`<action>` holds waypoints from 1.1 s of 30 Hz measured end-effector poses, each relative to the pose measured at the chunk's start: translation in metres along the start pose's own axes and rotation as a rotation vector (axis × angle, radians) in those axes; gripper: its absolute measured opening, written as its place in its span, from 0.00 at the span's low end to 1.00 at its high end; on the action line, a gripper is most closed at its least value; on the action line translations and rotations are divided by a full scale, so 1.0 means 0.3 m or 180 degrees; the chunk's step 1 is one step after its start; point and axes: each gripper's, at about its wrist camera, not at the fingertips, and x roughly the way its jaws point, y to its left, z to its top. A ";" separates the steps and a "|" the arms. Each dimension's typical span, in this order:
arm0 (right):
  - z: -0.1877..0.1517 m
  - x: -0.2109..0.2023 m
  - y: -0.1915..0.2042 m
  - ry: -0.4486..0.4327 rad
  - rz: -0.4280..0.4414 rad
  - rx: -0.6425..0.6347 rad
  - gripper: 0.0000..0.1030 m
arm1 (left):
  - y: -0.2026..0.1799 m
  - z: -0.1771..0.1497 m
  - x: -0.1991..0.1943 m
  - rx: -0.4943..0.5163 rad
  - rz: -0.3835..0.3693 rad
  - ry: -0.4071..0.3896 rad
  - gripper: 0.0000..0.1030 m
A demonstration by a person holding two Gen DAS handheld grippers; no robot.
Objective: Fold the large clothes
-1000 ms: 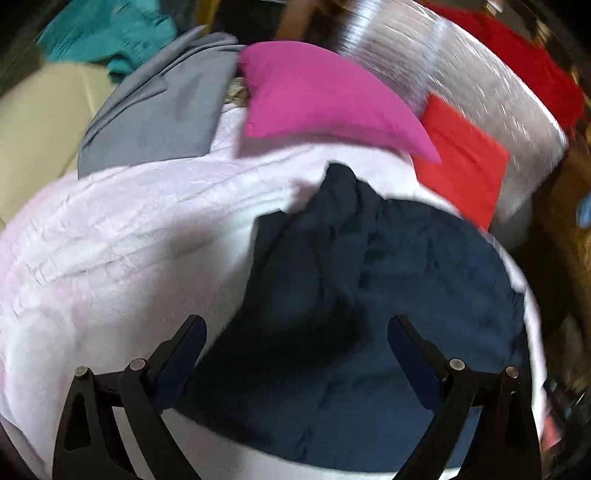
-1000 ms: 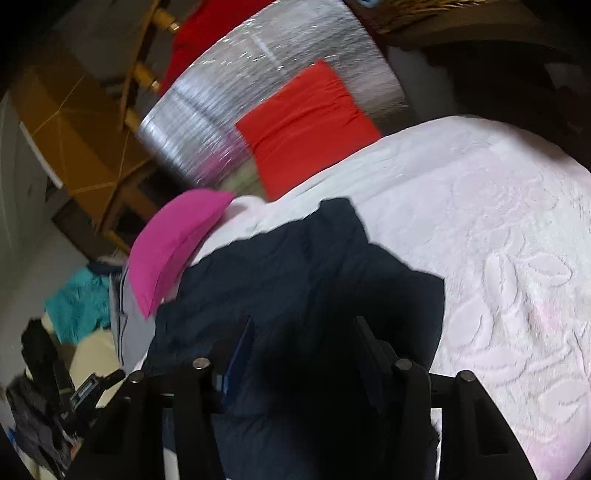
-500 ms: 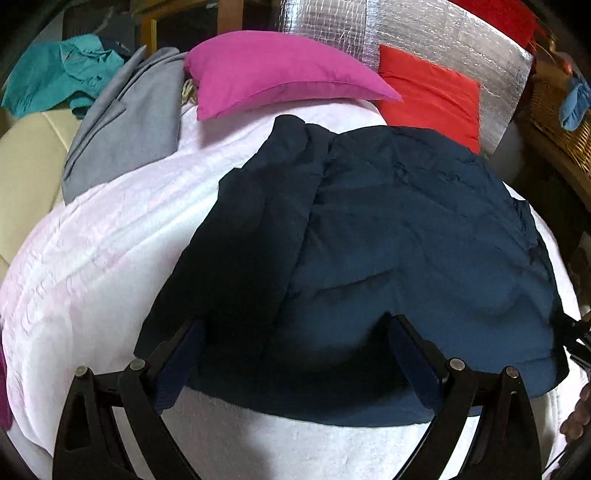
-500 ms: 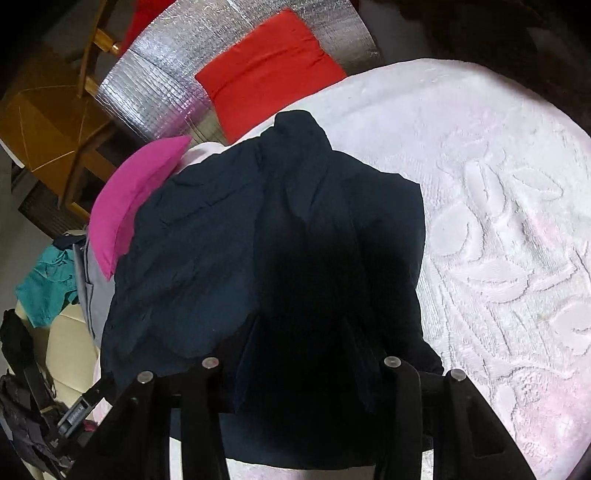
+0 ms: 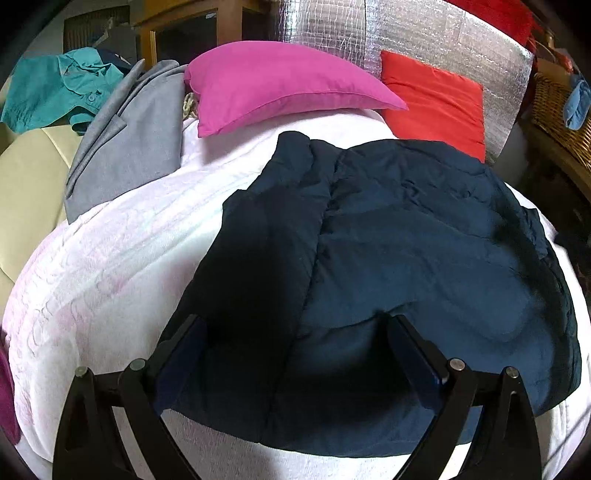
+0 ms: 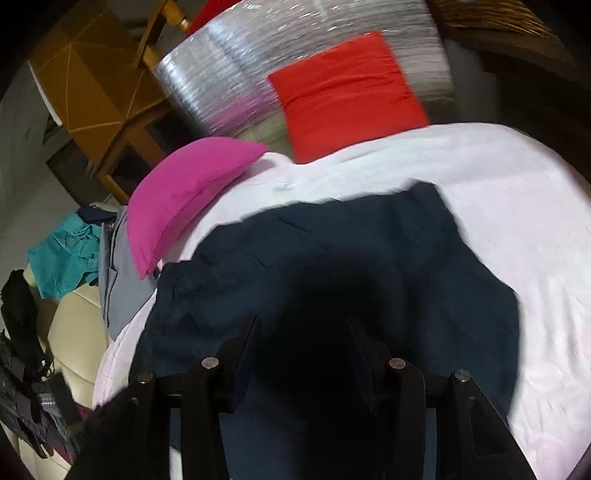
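A large navy jacket (image 5: 406, 240) lies spread on a white and pink blanket (image 5: 110, 277), with its left part folded over in a long strip. My left gripper (image 5: 293, 332) hangs open just above the jacket's near edge, with nothing between its wide-set pads. In the right wrist view the jacket (image 6: 369, 251) stretches away over the blanket (image 6: 517, 184). My right gripper (image 6: 303, 332) stands partly closed. Dark navy cloth fills the gap between its fingers, so it looks shut on a thick fold of the jacket. That view is blurred by motion.
A pink pillow (image 5: 277, 85) and a red pillow (image 5: 436, 99) lie at the far end against a silver foil panel (image 5: 424, 33). A grey garment (image 5: 129, 136) and a teal shirt (image 5: 55, 92) lie at the left, by a cream sofa (image 5: 26, 184). A wicker basket (image 5: 561, 114) stands at the right.
The jacket lies spread wider than a second ago. The right gripper has swept sideways with dark cloth still between its fingers. The left gripper has rolled and shifted slightly.
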 end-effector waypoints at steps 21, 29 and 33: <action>0.114 0.255 -0.114 0.0316 0.0423 0.0802 0.49 | 0.026 0.050 -0.005 -0.0116 0.0068 -0.0060 0.95; -0.055 -0.183 -0.293 -0.0193 0.0069 0.0682 0.56 | 0.125 0.070 0.027 -0.0313 0.0383 0.0054 0.95; -0.165 -0.261 -0.378 -0.0171 -0.0074 0.0721 0.56 | 0.138 0.045 0.100 -0.0386 0.0287 0.0386 0.96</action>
